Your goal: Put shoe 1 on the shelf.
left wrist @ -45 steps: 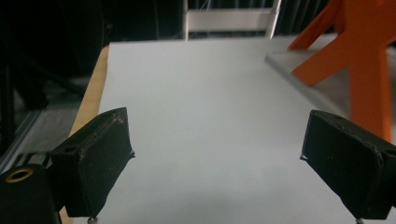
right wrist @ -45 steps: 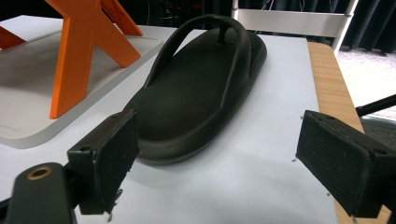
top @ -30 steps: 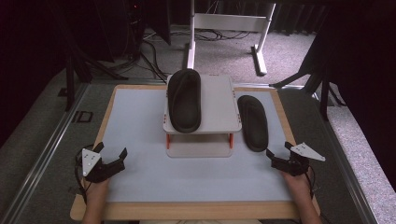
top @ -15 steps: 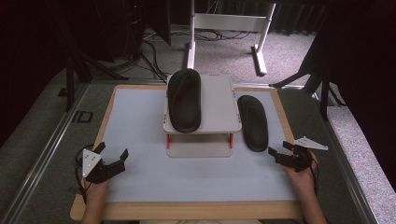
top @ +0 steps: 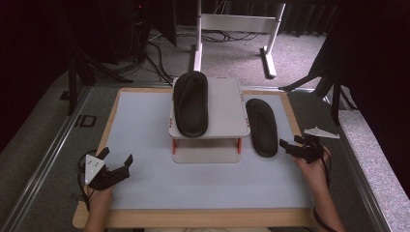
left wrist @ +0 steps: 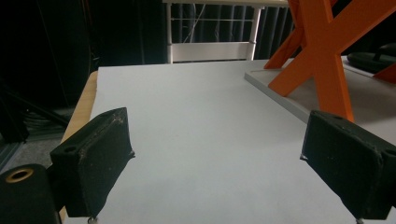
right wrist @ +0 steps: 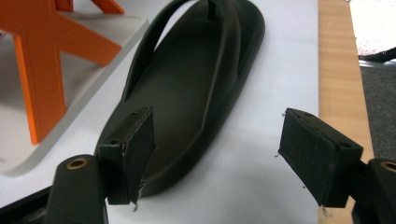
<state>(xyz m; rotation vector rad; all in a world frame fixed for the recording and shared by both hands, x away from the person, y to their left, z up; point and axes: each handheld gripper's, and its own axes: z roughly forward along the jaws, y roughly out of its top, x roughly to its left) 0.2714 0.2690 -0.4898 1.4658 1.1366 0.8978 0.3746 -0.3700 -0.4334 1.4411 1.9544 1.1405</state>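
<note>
Two black rubber flip-flops: one (top: 191, 104) on the white orange-legged stand (top: 227, 113) at frame centre, one (top: 261, 126) on the white counter (top: 145, 121) right of it. The right gripper (top: 289, 146), jaws spread, nears its heel; the left gripper (top: 116, 166), lower left, gapes empty.

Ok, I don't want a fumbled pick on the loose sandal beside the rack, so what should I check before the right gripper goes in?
1. Right gripper open: ok, its jaws stand wide apart.
2. Lined up with the sandal on the table: ok, the heel end lies just ahead between the jaws.
3. Contact made: not ok, the jaws have not closed on it.
4. Room beside the orange-legged rack: ok, a gap shows between sandal and rack.
5. Left gripper out of the way: ok, open over bare table.
6. Other sandal settled on the rack top: ok.
</note>
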